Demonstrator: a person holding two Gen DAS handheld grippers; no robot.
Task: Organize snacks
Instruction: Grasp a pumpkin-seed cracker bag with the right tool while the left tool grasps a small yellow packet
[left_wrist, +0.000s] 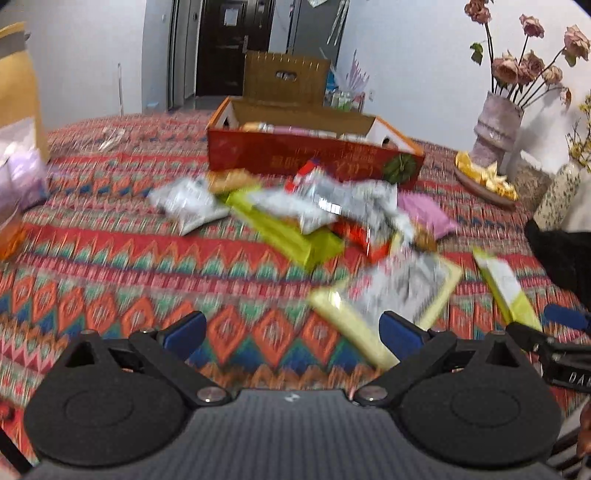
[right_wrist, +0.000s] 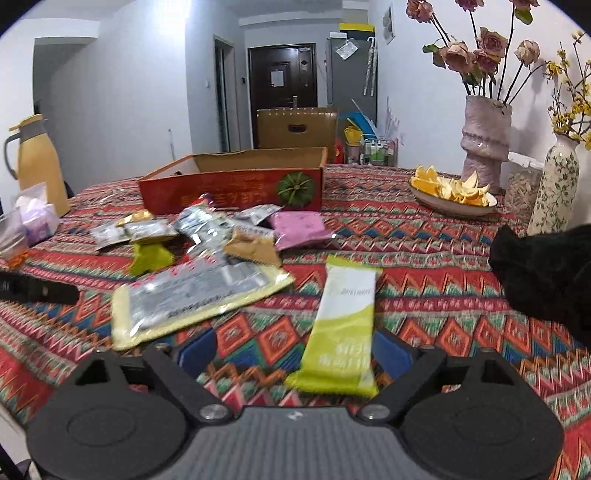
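A green-and-white snack bar (right_wrist: 341, 325) lies flat on the patterned tablecloth (right_wrist: 424, 291), long axis running toward twelve o'clock, white upper half, lime lower half with pale lettering. Its near end sits between the right gripper (right_wrist: 295, 354) fingers, jaws wide, pads clear of the wrapper as far as I can tell. At ten o'clock from it, a large silver-and-yellow packet (right_wrist: 192, 299), then a heap of small packets before the red box (right_wrist: 236, 188). Left gripper (left_wrist: 293, 328) stands wide too, holding nothing, blue pad (left_wrist: 400, 332) just beside that same packet's corner; whether touching, I cannot tell.
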